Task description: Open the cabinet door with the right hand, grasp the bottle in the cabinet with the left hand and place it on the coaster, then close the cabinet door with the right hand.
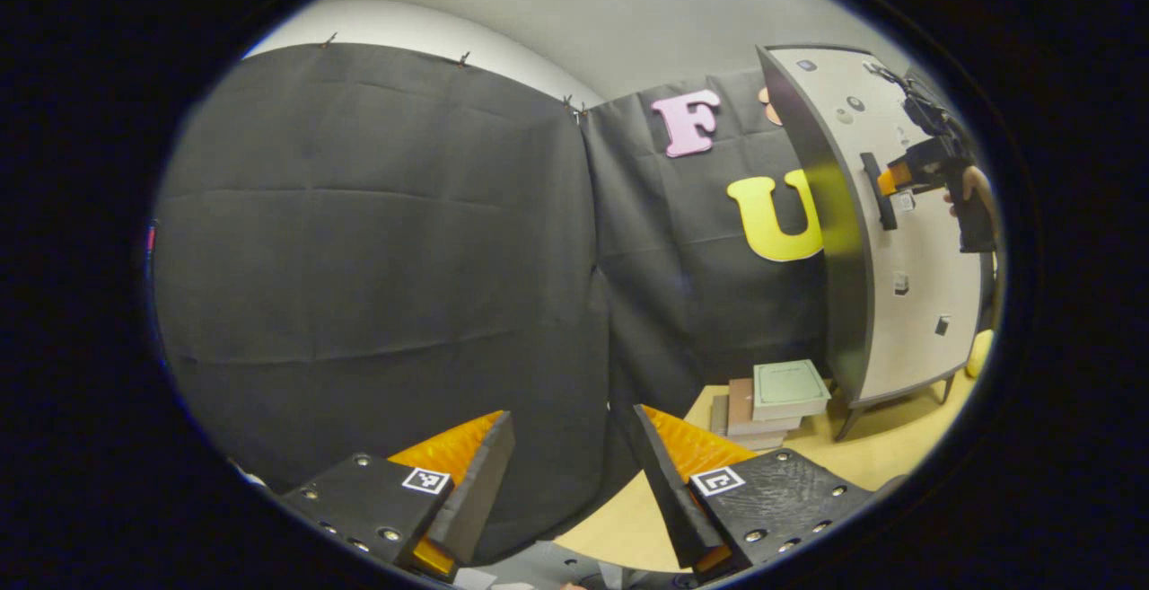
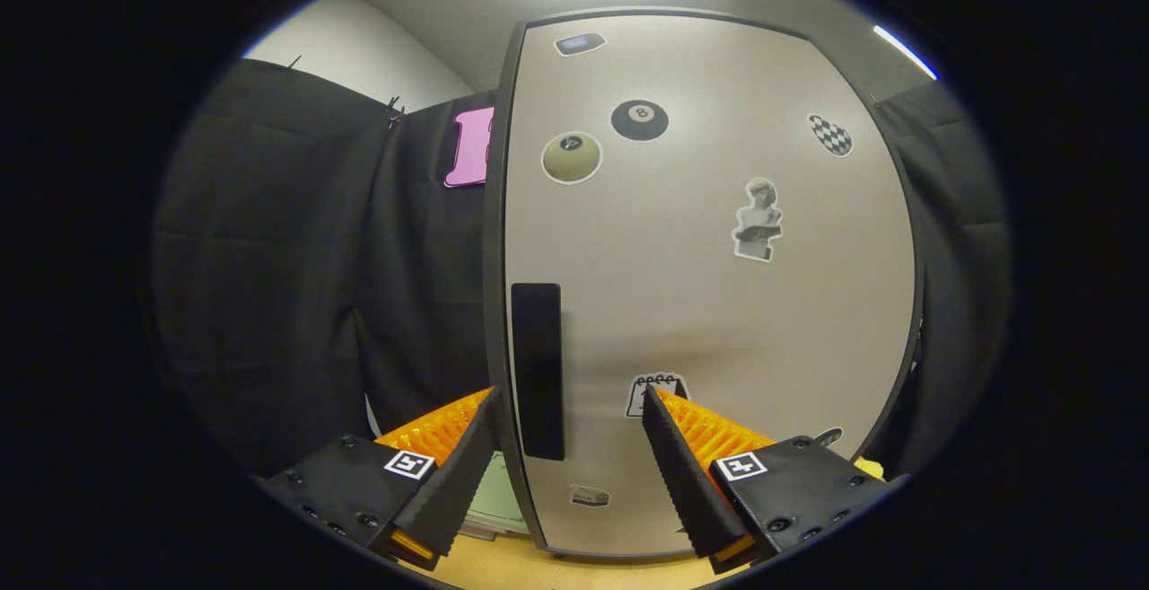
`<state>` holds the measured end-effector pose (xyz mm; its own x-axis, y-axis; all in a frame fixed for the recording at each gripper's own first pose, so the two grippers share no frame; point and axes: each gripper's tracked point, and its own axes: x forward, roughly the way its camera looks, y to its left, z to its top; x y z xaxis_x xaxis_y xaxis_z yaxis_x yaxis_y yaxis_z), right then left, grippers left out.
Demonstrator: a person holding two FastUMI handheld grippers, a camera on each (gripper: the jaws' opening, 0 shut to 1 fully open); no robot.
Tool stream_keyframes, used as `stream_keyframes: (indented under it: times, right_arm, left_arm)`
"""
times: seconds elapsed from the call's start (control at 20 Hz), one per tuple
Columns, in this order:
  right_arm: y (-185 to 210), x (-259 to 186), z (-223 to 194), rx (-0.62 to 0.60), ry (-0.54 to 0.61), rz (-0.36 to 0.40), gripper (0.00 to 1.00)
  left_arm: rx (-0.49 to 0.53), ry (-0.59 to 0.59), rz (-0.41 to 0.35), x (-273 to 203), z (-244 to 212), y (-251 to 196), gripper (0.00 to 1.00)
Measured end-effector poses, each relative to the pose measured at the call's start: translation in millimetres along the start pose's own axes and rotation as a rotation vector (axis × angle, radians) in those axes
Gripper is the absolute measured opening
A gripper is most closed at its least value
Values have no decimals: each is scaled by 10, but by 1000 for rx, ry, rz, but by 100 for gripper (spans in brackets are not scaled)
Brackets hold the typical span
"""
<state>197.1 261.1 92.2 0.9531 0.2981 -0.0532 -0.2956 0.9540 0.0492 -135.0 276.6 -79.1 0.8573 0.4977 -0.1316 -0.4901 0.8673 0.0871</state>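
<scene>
So the cabinet [image 2: 709,303] is right up in the right gripper view, door face covered in stickers, standing on the wooden table [image 1: 880,455]. The dark vertical door handle [image 2: 537,370] sits near the door's edge at about 7 o'clock. The right gripper [image 2: 567,401] has its jaws spread wide, one finger either side of that handle and the door edge, not squeezing anything. Can't tell if it's actually touching the handle.

In the left gripper view the same cabinet is off at 3 o'clock, with the other gripper and the hand holding it right at the handle. A stack of books [image 1: 776,401] sits just beside the cabinet's foot, around 4 o'clock. The left gripper [image 1: 574,424] hangs wide open, holding nothing, pointed at the black cloth wall [image 1: 377,240].
</scene>
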Motion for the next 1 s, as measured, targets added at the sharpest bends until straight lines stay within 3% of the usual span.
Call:
stream_keyframes:
  times: [0.2,0.3,0.4,0.45,0.5,0.55,0.75,0.8,0.85,0.9,1.0]
  right_arm:
    - [91,164,-22,-46,21,-17,97]
    - [156,235,-22,-69,28,-11,90]
    - [178,285,14,-84,23,-27,80]
    - [171,313,39,-90,19,-43,68]
    - [175,322,52,-91,21,-51,63]
    - [204,352,39,-80,32,-50,46]
    - [197,352,32,-48,83,-58,33]
    - [205,333,31,-55,96,-50,25]
    - [192,322,26,-56,110,-39,25]
    - [204,317,19,-55,115,-25,18]
    - [200,274,15,-48,126,5,18]
  left_arm:
    - [-12,25,26,-6,-122,136,79]
    - [-11,35,29,-18,-190,178,80]
    - [-8,41,33,-29,-231,225,79]
    - [-7,44,36,-49,-254,242,79]
    - [-9,47,38,-57,-269,261,79]
    - [-13,48,39,-66,-275,272,79]
    - [-23,54,41,-82,-310,296,79]
    - [-23,53,38,-84,-296,285,79]
    - [-23,50,33,-69,-283,266,79]
    - [-22,45,27,-37,-249,241,84]
    - [-20,34,11,-9,-221,155,84]
